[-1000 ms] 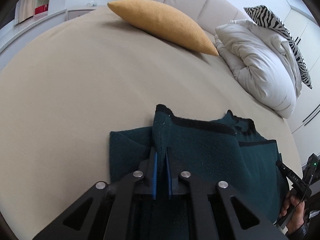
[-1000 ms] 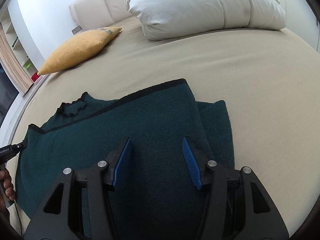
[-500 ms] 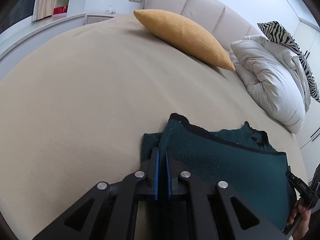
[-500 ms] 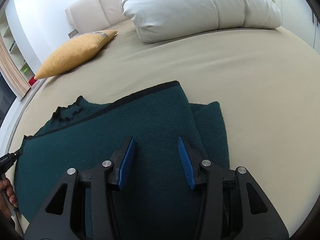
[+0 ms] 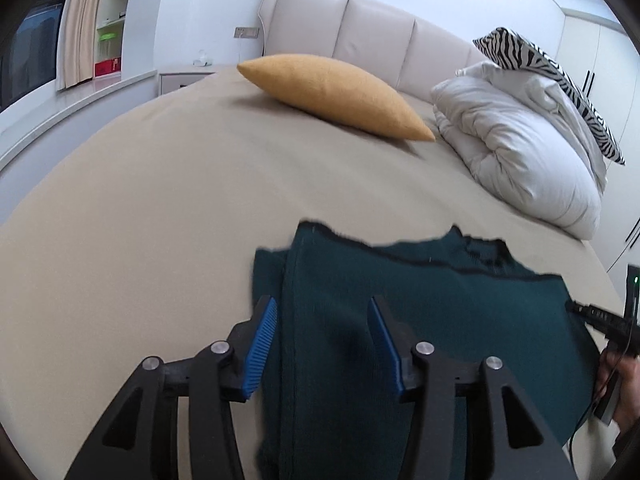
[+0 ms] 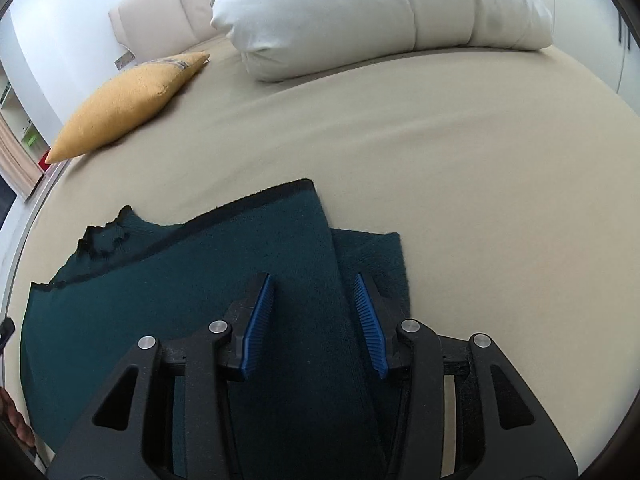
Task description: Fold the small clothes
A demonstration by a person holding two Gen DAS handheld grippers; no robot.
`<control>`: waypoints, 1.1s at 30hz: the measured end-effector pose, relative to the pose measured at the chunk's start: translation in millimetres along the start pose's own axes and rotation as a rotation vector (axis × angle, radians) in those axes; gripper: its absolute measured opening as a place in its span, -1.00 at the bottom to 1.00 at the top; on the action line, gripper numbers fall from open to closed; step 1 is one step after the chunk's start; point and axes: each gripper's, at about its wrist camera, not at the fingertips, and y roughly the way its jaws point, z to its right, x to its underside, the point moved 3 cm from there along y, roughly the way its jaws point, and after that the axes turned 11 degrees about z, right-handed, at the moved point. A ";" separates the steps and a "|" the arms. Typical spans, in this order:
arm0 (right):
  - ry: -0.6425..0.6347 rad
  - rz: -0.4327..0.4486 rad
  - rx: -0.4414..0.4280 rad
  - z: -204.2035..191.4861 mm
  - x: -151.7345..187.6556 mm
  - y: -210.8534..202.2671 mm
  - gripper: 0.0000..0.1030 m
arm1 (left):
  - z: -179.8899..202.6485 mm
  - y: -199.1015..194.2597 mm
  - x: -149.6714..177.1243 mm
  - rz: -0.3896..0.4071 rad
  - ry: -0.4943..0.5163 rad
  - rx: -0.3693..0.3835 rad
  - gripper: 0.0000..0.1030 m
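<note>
Beige bed sheet point(image 5: 168, 200) fills most of both views, smooth and matte; its near edge is cut off by the frame bottom. White duvet point(image 5: 520, 152), puffy and creased, sits at right in the left view, with a zebra-print pillow point(image 5: 560, 76) partly hidden behind it. Mustard cushion point(image 5: 336, 94), lens-shaped with a coarse weave, lies upper centre. Dark green knit garment point(image 6: 160, 300), fuzzy with black edging, lies flat on the sheet in the lower half of both views; its lower part is hidden under the gripper frames, and motion blur softens its far edge in the left view. Left gripper point(image 5: 322, 346): jaws opening, blue ribbed pads now apart and astride the folded left edge, where a second ago they were pressed together on it. Right gripper point(image 6: 314, 322): jaws closing, narrower than before, pads straddling the right fold without pressing it. A hand point(image 5: 618, 380) is cut off at the lower right.
</note>
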 end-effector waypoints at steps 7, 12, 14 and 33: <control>-0.043 0.038 0.041 -4.9 -8.1 -9.8 -0.91 | -19.2 -0.6 17.3 -0.021 -0.080 -0.018 -0.01; 0.041 0.064 0.061 16.9 -10.5 -19.5 -0.92 | -18.3 0.5 15.4 -0.015 -0.070 -0.028 -0.01; 0.058 0.041 0.080 27.2 -5.7 -13.7 -0.92 | -17.2 3.9 16.9 -0.026 -0.064 -0.032 0.02; -0.059 0.051 -0.347 -90.0 19.6 -64.5 -0.66 | 52.1 36.9 -6.2 -0.031 0.162 0.028 0.03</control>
